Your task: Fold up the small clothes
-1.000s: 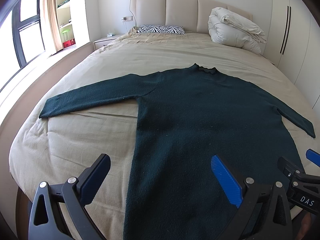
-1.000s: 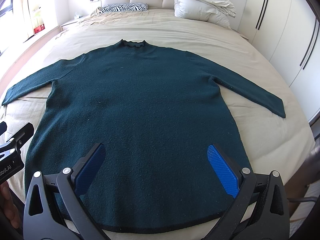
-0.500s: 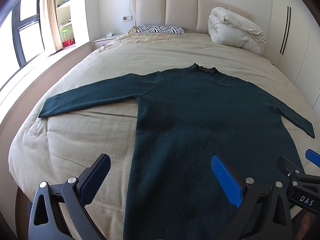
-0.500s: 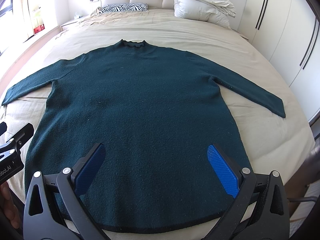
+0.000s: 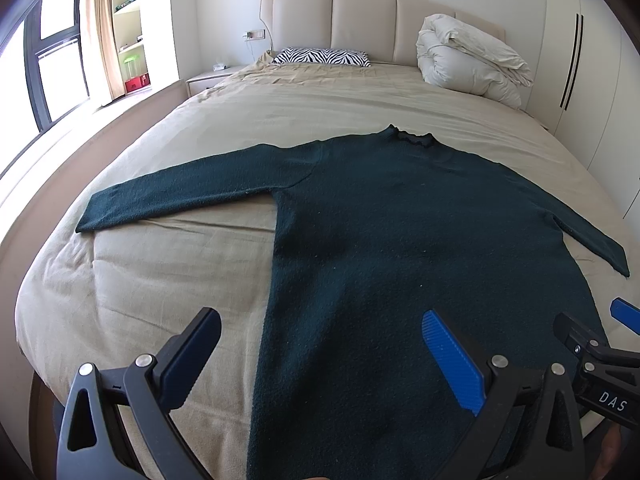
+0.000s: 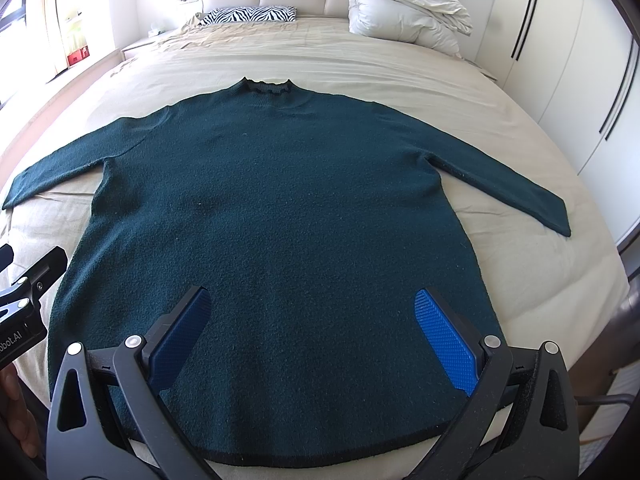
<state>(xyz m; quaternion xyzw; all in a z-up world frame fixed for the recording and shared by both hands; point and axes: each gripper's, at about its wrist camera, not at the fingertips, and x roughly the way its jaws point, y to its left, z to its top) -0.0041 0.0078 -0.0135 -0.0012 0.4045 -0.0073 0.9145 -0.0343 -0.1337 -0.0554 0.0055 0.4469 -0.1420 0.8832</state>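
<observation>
**Two readable labels, both on the grippers**

From my left wrist camera I read "DAS" in white letters on a dark plate on the right gripper (image 5: 608, 380), at the lower right edge of the frame. From my right wrist camera I read "bot.AI" in white on the black body of the left gripper (image 6: 20, 320), at the left edge; the frame edge cuts off the start of the word. I can read nothing else.

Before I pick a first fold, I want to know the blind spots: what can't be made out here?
- Sweater hem: in the left wrist view, cut off by the bottom edge and the left gripper.
- Left cuff: in the right wrist view, its tip runs off the left edge.
- Sweater underside: hidden against the bed in both views.
- Nightstand items: too small.
</observation>
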